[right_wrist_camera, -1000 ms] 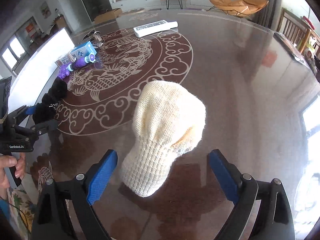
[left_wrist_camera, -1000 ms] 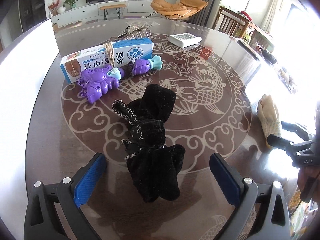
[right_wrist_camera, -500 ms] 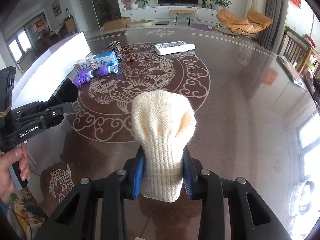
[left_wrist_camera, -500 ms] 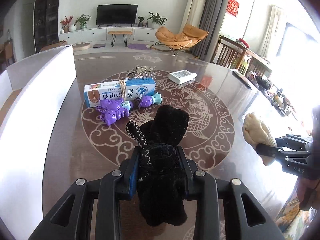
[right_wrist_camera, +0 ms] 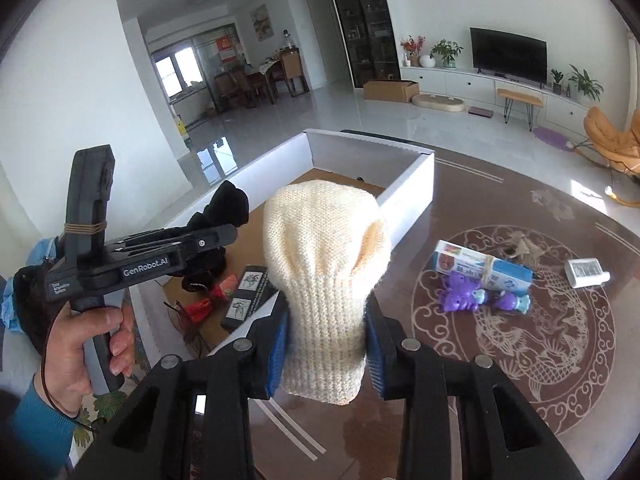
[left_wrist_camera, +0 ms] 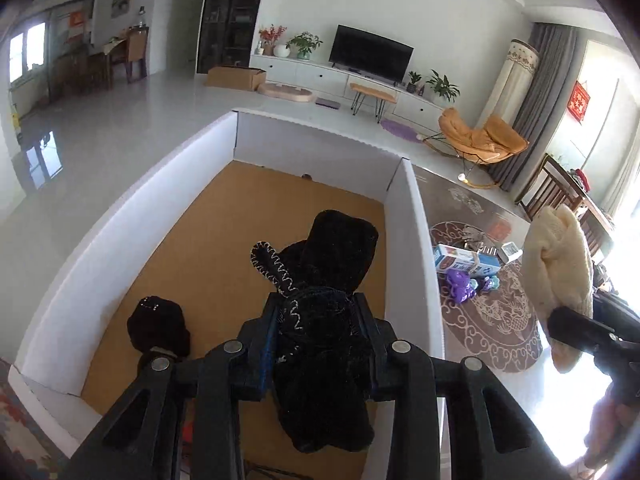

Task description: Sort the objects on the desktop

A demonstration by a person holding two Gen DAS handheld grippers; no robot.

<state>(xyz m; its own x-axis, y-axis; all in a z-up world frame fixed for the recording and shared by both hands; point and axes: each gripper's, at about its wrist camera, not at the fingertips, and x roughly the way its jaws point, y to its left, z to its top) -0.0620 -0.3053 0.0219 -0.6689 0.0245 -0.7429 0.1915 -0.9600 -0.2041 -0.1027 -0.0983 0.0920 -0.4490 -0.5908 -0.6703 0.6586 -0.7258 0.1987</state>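
While the white lettering "GenRobot.AI" reads clearly along the side of the left gripper (right_wrist_camera: 208, 240) in the right wrist view (a smaller label near its handle is too fine to make out), the blue and white box (right_wrist_camera: 482, 266) on the table (right_wrist_camera: 520, 400) carries print that cannot be read here. Both tools are loaded now! A second ago each stood with jaws wide around a glove lying on the table; they have since closed and both gloves are up in the air. The left gripper's blue pads are clamped on the black glove (left_wrist_camera: 324, 320), which hangs over the brown floor of the white cardboard box (left_wrist_camera: 412, 248). Its long axis runs away from the camera, cuff end drooping below the jaws, the stitched thumb sticking out to the left. The right gripper (right_wrist_camera: 326, 340) is pinched tight on the cream knitted glove (right_wrist_camera: 326, 256), held above the table just beside the box's near wall; this one runs lengthwise away from the camera too, rounded end up and forward. Inside the box lie another black item (left_wrist_camera: 158, 326), something red (right_wrist_camera: 208, 298) and a flat dark pack (right_wrist_camera: 248, 294). The purple toy (right_wrist_camera: 460, 292) sits just in front of the blue and white box, with a white remote (right_wrist_camera: 586, 273) further right.
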